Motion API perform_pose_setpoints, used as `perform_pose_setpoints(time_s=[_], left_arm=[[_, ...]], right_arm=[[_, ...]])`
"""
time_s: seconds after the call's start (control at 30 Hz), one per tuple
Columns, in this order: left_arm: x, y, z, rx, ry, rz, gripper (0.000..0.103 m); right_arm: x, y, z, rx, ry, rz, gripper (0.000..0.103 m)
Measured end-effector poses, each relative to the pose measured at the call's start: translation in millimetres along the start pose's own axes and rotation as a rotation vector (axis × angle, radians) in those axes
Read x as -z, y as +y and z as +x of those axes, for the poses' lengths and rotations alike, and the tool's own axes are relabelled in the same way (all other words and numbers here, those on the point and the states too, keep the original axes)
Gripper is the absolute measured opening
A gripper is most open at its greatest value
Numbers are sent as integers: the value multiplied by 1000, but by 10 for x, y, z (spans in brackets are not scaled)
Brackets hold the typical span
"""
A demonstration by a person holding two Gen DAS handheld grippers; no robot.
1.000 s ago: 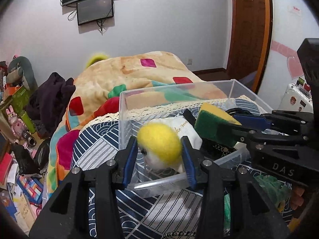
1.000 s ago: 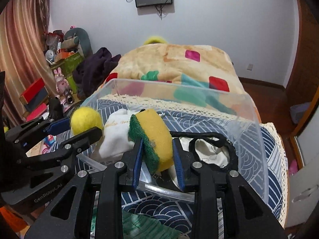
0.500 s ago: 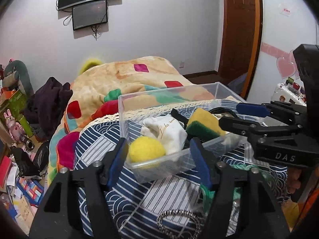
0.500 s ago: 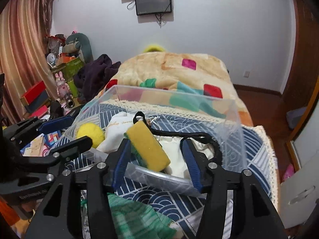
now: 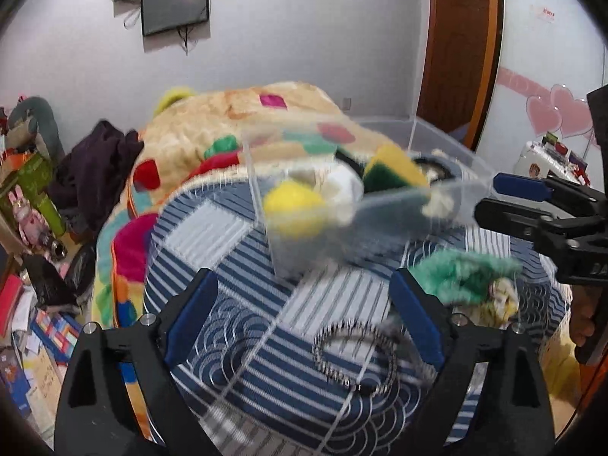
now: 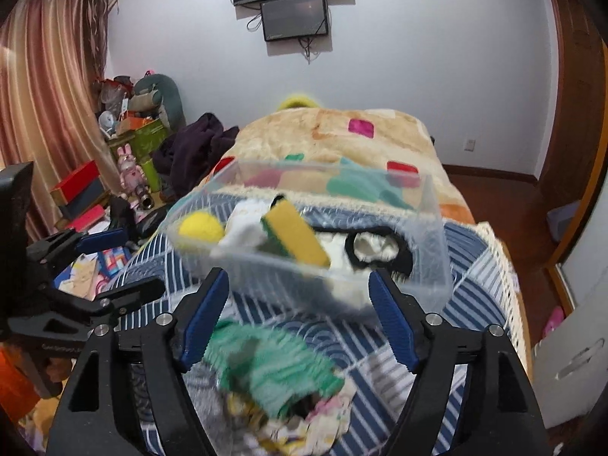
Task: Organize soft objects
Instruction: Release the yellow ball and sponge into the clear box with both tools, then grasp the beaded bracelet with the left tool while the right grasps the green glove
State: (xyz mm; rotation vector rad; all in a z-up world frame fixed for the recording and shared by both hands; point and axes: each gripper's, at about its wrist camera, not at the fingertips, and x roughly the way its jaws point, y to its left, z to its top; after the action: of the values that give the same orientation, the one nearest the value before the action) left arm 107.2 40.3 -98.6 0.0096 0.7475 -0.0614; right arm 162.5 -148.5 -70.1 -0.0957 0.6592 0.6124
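A clear plastic bin [image 5: 437,136] [image 6: 437,228] stands on the blue patterned cloth. In it lie a yellow ball [image 5: 294,205] [image 6: 201,228], a yellow-green sponge [image 5: 395,171] [image 6: 296,235], a white cloth [image 5: 344,186] [image 6: 247,224] and a black band [image 6: 380,254]. My left gripper [image 5: 304,319] is open and empty, well short of the bin. My right gripper [image 6: 298,317] is open and empty, above a green fuzzy cloth [image 6: 273,368] [image 5: 459,273] in front of the bin. A dark beaded loop [image 5: 353,357] lies on the cloth near the left gripper.
A patterned blanket [image 6: 342,140] covers the bed behind the bin. Dark clothes [image 6: 197,148] and clutter with boxes and toys [image 6: 125,174] fill the left side. A door [image 5: 456,49] stands at the right. A crumpled pale cloth [image 6: 315,421] lies under the green one.
Both grippers opened and let go of the yellow ball and the sponge, which now lie in the bin. Both grippers pulled back from the bin toward the near side.
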Motion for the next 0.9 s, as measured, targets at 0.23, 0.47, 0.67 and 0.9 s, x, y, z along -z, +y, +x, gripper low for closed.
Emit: perform_pose_setpoints(time_s=[0.23, 0.47, 0.67, 0.9], left_arm=[[253, 15, 115, -2, 64, -19, 92], [334, 66, 293, 24, 119, -61, 67], [321, -15, 318, 12, 96, -29, 42], [295, 27, 278, 47, 97, -55, 11]], right_arm=[[224, 72, 110, -31, 76, 3, 75], [363, 132, 259, -43, 135, 1, 75], [436, 97, 253, -37, 136, 12, 56], [463, 70, 188, -36, 118, 5, 33]])
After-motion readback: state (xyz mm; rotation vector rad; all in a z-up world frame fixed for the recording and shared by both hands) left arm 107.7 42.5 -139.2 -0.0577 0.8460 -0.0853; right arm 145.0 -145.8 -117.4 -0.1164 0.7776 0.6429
